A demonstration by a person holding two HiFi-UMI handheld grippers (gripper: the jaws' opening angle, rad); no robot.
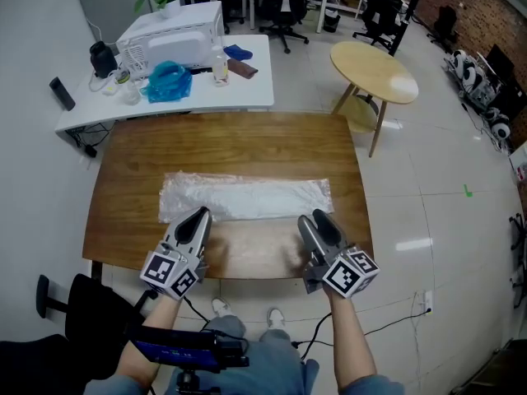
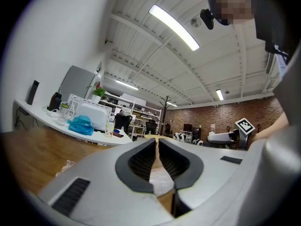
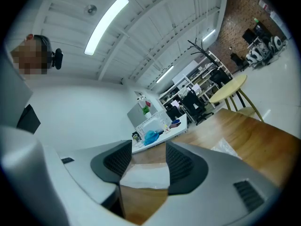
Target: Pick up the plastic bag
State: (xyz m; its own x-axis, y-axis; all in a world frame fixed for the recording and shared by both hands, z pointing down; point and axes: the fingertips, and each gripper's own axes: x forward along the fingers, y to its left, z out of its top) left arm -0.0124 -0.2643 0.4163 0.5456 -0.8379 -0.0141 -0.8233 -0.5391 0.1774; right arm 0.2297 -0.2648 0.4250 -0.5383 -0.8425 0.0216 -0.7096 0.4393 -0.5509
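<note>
A clear, crinkled plastic bag [image 1: 245, 197] lies flat across the middle of the brown wooden table [image 1: 247, 142]. My left gripper [image 1: 198, 216] hovers at the bag's front edge, left of centre. In the left gripper view its jaws [image 2: 156, 145] stand together with only a thin slit and nothing in it, and the bag [image 2: 162, 181] shows beyond them. My right gripper [image 1: 317, 220] hangs over the bag's front right part. In the right gripper view it [image 3: 148, 149] is open, with the bag [image 3: 145, 175] lying on the table past the gap, untouched by the pads.
Behind the table stands a white desk [image 1: 247, 97] with a white appliance [image 1: 174, 38], a blue bag [image 1: 168, 81] and small items. A round wooden side table [image 1: 375, 70] is at the back right. A black chair [image 1: 78, 303] sits at the near left, by the person's legs.
</note>
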